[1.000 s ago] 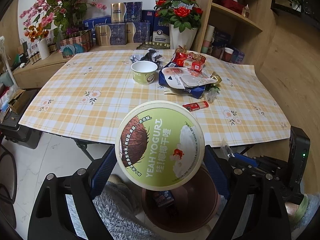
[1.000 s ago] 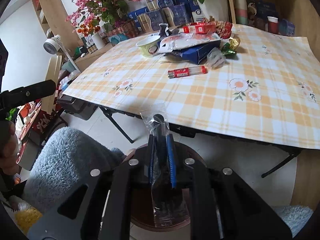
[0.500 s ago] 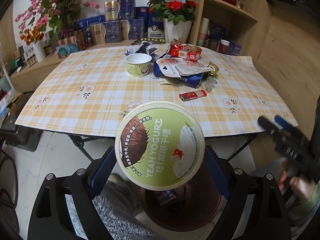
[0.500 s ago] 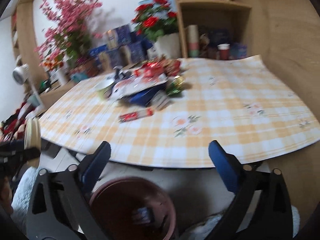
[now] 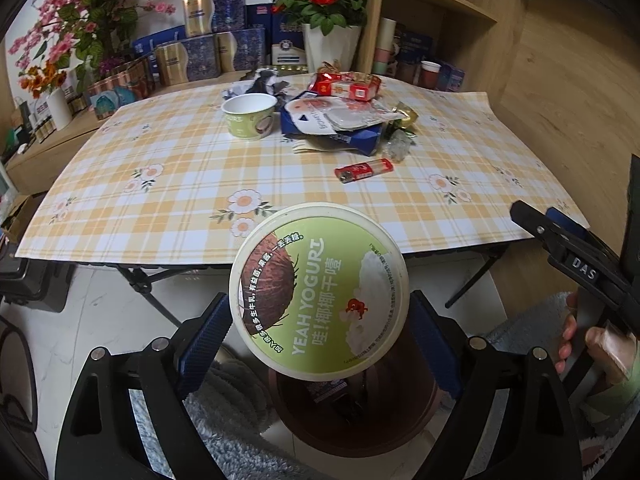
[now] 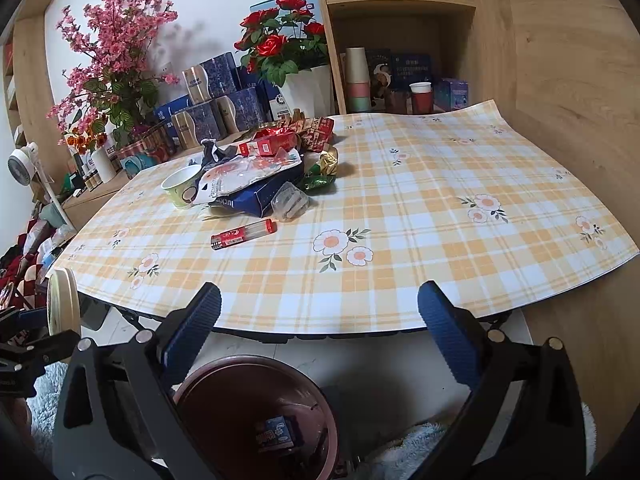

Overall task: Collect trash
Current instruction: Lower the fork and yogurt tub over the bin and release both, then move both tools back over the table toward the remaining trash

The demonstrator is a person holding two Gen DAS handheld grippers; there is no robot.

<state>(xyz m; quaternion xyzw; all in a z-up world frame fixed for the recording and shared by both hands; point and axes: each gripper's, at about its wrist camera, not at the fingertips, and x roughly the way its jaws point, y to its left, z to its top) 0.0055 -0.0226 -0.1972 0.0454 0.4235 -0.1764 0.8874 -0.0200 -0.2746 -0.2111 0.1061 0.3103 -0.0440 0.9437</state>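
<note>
Yoghurt lid point(image 5: 319, 291): a round, cream-rimmed disc with a green printed face, a coconut picture at one side and white lettering across the middle. It is pinched by its rim between the blue pads of the left gripper point(image 5: 320, 322), its face turned up toward the camera and the lettering running diagonally (being round, it has no long axis to report). It is held off the near edge of the table, above the brown bin point(image 5: 352, 408). In the right wrist view the same lid is seen edge-on, standing upright, at the far left.

Brown bin: round, set on the floor below the table's near edge; most of its mouth is hidden by the lid in the left wrist view. In the right wrist view a small printed carton point(image 6: 276, 434) is seen at its bottom; other contents are too dark to make out.

Right gripper point(image 6: 320, 332): jaws spread wide, nothing between them, held over the bin near the table's near edge. In the left wrist view it is cut off by the right border.

Table point(image 5: 160, 200): covered with a yellow plaid cloth with daisies. A red tube wrapper point(image 5: 363, 169) lies alone toward the middle. Behind it, toward the far edge, a green paper cup point(image 5: 249, 117) stands upright beside a heap of wrappers point(image 5: 340, 116), whose lower pieces are covered by the upper ones.
</note>
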